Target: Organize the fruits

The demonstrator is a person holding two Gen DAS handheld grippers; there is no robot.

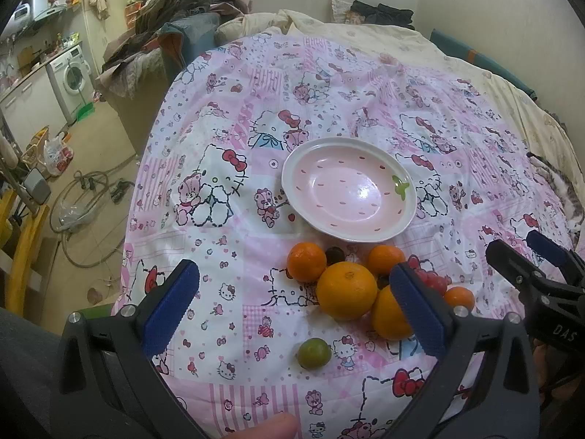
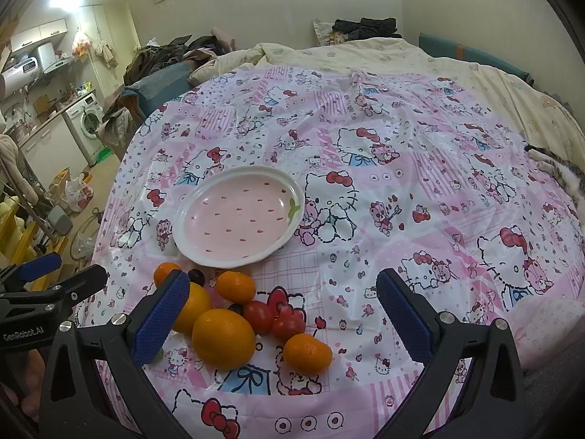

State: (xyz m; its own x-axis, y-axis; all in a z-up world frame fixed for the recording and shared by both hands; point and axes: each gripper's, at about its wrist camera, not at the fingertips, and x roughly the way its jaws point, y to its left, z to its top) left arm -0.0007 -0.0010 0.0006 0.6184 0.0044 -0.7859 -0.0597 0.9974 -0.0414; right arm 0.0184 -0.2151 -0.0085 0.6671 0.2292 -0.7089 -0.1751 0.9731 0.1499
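Both grippers spread wide, empty: left gripper [image 1: 292, 307], right gripper [image 2: 281, 311] hover over the fruit cluster [image 2: 234, 314] on the bed's patterned sheet [image 2: 402, 146]. Pink plate [image 2: 182, 216] beside it, bare, likely the collection target.

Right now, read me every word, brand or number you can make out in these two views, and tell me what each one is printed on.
"GenRobot.AI": white lettering on the left gripper, seen in the right wrist view.
"DAS": white lettering on the right gripper, cut off at the frame edge in the left wrist view.
Display on the water heater: too blurred to read.
Tablecloth: cartoon figures only, no readable words.
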